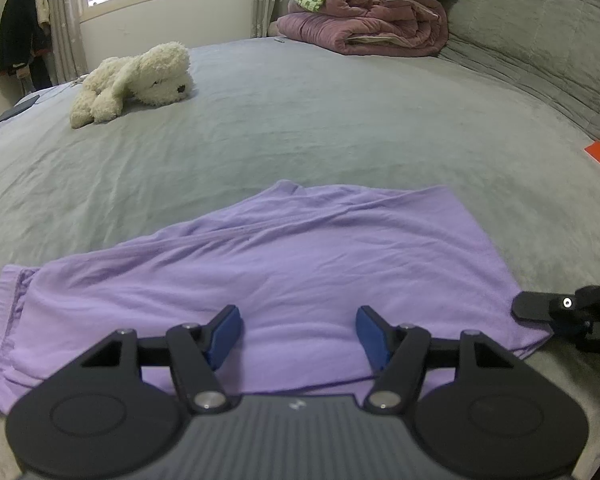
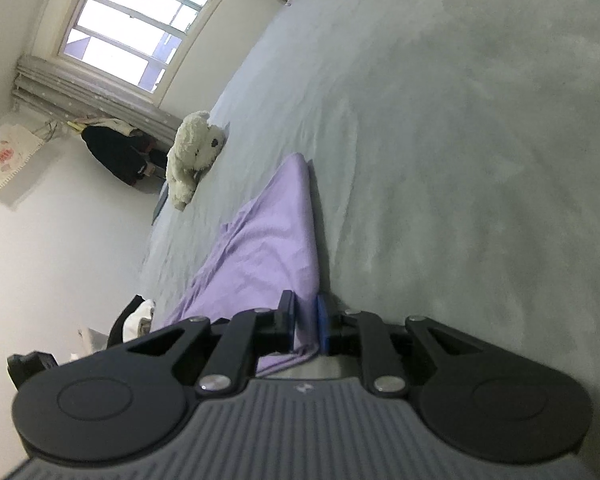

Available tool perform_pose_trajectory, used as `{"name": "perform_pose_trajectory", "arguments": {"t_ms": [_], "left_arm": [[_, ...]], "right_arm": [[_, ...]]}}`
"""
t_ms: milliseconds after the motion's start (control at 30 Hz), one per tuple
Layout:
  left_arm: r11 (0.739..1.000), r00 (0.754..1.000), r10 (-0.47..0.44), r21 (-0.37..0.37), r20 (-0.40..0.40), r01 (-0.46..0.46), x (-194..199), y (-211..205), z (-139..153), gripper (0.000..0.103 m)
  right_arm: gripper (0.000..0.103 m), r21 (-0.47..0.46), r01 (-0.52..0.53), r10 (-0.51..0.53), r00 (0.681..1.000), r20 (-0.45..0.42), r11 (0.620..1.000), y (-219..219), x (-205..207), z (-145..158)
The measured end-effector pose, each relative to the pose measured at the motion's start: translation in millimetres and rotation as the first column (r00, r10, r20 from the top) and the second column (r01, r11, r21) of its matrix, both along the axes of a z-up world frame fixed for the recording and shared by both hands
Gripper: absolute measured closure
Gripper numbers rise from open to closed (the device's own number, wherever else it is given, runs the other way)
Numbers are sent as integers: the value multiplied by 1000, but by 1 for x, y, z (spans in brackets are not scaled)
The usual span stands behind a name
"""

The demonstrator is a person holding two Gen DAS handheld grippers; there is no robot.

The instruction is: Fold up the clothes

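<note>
Here: purple garment [image 1: 276,264] spread flat on grey bed [image 1: 340,120]. Left gripper [image 1: 298,332] above it, jaws apart, empty. Right gripper [image 2: 305,326] pinching garment's corner.

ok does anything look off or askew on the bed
Nothing is damaged or spilled. The purple garment lies askew and wrinkled across the grey bed, one corner between the right tongs. A white plush dog lies flopped on its side farther back.
</note>
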State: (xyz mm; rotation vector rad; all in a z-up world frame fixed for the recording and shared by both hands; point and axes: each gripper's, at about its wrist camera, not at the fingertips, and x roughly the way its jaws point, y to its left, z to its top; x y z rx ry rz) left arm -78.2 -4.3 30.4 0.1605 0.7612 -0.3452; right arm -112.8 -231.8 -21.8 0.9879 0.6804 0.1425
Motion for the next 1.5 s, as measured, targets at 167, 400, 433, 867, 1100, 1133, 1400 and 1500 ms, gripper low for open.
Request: {"name": "perform_pose_trajectory", "arguments": {"t_ms": [167, 400, 433, 867, 1100, 1133, 1400, 1500], "left_arm": [[1000, 1000, 1, 2, -1, -1, 0, 0, 0, 37], [1000, 1000, 3, -10, -11, -3, 2, 2, 2, 36], [1000, 1000, 8, -21, -17, -8, 3, 4, 3, 36], [862, 987, 29, -496, -156, -104, 23, 56, 17, 50], [869, 986, -25, -492, -163, -60, 23, 41, 12, 49], [873, 986, -26, -485, -163, -57, 24, 40, 12, 49], [886, 988, -14, -460, -156, -60, 29, 42, 12, 49], [893, 988, -30, -448, -152, -42, 27, 38, 11, 49]], "right_arm": [[89, -95, -4, 7, 1000, 26, 995, 8, -4, 9], [90, -454, -3, 70, 989, 130, 891, 55, -10, 44], [90, -491, -7, 85, 987, 136, 871, 62, -10, 48], [90, -677, -36, 228, 954, 197, 735, 121, -7, 48], [98, -733, -70, 308, 931, 195, 676, 151, -3, 44], [98, -736, -69, 297, 937, 184, 674, 150, -2, 42], [76, -475, -9, 82, 988, 133, 880, 56, -7, 46], [75, -365, 8, 27, 996, 90, 931, 25, -8, 37]]}}
